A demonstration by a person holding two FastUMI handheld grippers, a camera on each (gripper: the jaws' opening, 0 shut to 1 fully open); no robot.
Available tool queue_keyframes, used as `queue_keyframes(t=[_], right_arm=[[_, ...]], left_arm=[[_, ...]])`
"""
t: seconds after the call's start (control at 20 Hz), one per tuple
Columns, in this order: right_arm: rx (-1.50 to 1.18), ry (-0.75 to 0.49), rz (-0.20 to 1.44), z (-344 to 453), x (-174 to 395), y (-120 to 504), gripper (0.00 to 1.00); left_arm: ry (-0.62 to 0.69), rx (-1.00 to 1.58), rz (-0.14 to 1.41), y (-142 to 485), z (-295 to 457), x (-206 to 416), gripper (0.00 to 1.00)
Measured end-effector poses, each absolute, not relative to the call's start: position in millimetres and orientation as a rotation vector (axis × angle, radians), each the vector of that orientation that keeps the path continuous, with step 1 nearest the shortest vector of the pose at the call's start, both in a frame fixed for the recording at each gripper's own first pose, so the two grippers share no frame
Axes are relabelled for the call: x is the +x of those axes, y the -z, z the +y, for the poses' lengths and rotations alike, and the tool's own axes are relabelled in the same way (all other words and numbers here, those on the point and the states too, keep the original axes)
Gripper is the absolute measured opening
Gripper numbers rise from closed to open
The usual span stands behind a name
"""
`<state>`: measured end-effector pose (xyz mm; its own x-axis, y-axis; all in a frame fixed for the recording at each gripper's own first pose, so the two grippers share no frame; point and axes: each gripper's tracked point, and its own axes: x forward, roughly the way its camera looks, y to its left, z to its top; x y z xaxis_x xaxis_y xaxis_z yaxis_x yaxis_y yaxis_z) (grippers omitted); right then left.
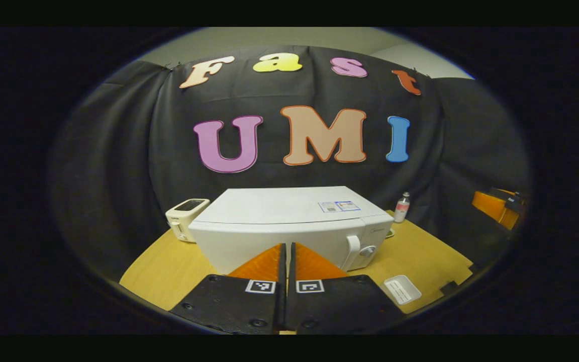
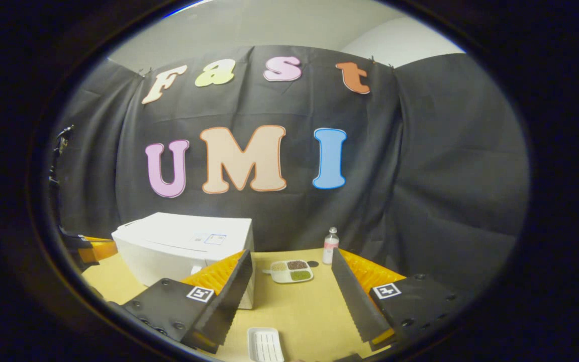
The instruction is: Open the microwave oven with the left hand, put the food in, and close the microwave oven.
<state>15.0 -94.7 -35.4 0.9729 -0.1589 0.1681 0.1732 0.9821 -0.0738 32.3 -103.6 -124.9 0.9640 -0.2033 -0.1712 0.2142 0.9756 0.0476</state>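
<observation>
While the microwave oven sat shut in the middle of the wooden table, a white toaster stood just beside its left rear corner in the left gripper view. The left gripper hung in front of the oven's door, its two fingers pressed together with nothing between them. To the right of those fingers the oven's white door handle and a round knob showed on the front panel. Right of the oven, near its rear corner, a small bottle stood upright by the booth wall, and an empty white tray lay on the table off the oven's front right corner. In the right gripper view the oven stood at the left, its door closed. The right gripper was spread wide and held nothing; its left finger overlapped the oven's near corner in the picture. Between the fingers, to the right of the oven and apart from it, lay a divided plate of food on the table, with the bottle just beyond it. The white tray lay nearer the camera, right of the oven's front.
</observation>
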Motion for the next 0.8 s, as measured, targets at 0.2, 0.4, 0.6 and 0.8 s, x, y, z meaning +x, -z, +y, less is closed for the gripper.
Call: queue_keyframes(t=[0.2,0.4,0.6,0.8], right_arm=[[-0.089,0.142,-0.175,-87,12,27,0.93],[-0.084,0.123,-0.16,-82,10,32,0.93],[-0.078,0.112,-0.156,-79,7,32,0.93],[-0.082,0.111,-0.164,-79,7,26,0.93]], left_arm=[[0.199,0.086,0.148,118,-102,23,0.0],[0.165,0.104,0.135,114,-98,21,0.4],[0.133,0.022,0.132,111,-94,18,0.95],[0.121,0.034,0.145,110,-85,15,0.96]])
